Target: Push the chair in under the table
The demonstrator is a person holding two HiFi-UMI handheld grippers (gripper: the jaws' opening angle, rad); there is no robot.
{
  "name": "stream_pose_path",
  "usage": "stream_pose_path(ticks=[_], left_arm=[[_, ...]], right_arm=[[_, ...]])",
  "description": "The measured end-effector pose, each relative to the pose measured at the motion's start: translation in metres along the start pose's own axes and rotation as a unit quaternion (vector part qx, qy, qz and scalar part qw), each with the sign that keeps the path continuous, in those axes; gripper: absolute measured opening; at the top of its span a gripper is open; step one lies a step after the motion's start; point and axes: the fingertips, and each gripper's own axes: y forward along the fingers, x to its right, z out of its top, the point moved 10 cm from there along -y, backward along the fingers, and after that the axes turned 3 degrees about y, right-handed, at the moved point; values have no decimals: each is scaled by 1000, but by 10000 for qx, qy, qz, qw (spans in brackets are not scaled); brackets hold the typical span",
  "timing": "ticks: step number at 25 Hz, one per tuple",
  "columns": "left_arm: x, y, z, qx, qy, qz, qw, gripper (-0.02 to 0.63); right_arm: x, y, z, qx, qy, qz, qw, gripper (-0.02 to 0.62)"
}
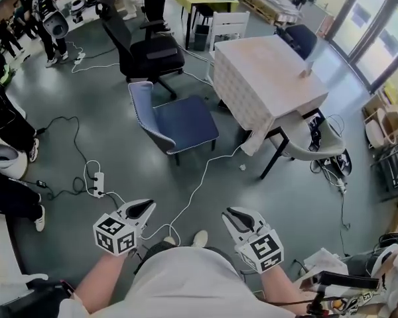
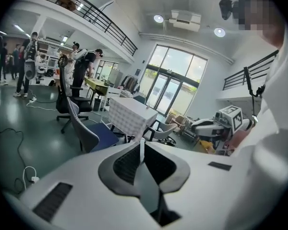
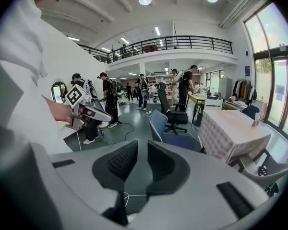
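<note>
The blue chair (image 1: 184, 123) stands in the middle of the head view, pulled out on the grey floor (image 1: 86, 118) just left of the table (image 1: 265, 71). Its seat faces the table's near left corner and its backrest is turned toward the lower left. The chair and table are close but I cannot tell whether they touch. A black office chair (image 1: 146, 48) sits above the blue one, near the top of the frame, and a pale grey chair (image 1: 312, 143) is tucked at the table's lower right side. Both grippers are at the bottom of the frame, well apart from the chair. The left gripper (image 1: 144, 207) is at lower left with its jaws pressed together and nothing between them. The right gripper (image 1: 233, 212) is at lower right, its pads a narrow slit apart and holding nothing. A white cable (image 1: 199, 184) runs across the floor between them toward the table, and a power strip (image 1: 96, 181) lies left of it.
</note>
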Motion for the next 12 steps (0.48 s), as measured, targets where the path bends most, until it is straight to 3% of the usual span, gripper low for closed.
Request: stream_pose_path(ticks=[3,7,12], left_arm=[[-11,18,14,106,-169,305,9993,45],[-35,48,34,235,-684,600,9956,122],[-109,82,77,292,-874,1275,9876,157]], right_arm=[[25,-9,-9,60,139,-121,9998,131],[54,-8,-15,66,298,-255,9992,144],[87,4,-9,77,525,-541,9971,152]])
